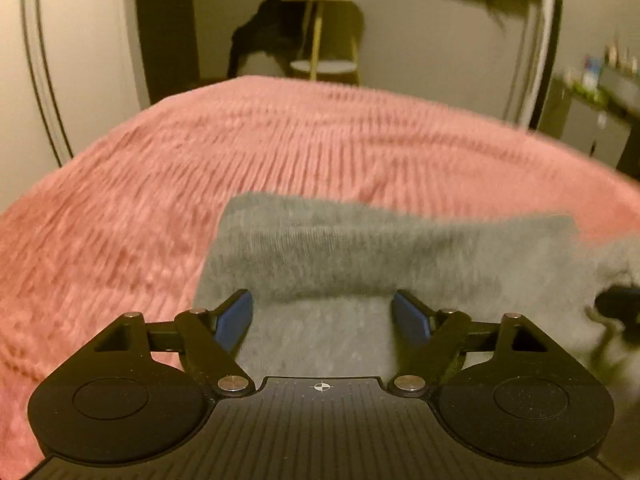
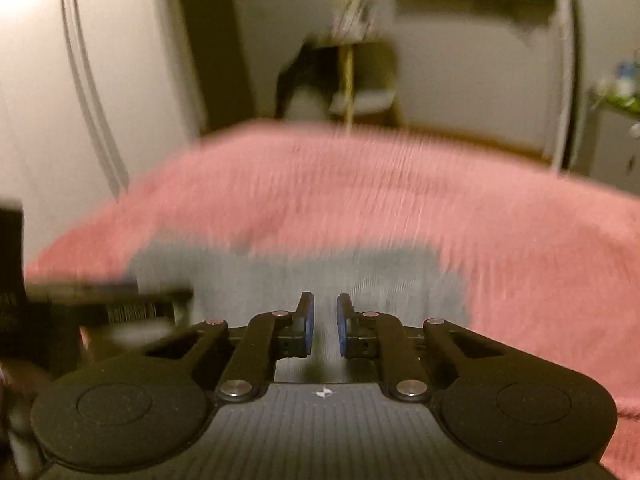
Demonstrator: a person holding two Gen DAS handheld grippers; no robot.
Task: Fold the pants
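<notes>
Grey pants [image 1: 360,248] lie folded on a pink ribbed bedspread [image 1: 200,168]. In the left wrist view my left gripper [image 1: 322,316] is open wide just above the near part of the pants, blue pads apart, nothing between them. In the right wrist view the pants [image 2: 280,276] show blurred ahead of my right gripper [image 2: 325,328]. Its jaws stand close together with a narrow gap and nothing visibly held. The left gripper's body [image 2: 100,312] shows at the left edge of that view.
The pink bedspread [image 2: 400,200] covers the bed to its far edge. Beyond it stand a small round side table [image 1: 320,32] with dark cloth draped beside it, a white wardrobe door [image 1: 60,60] at left and a cluttered shelf [image 1: 600,80] at right.
</notes>
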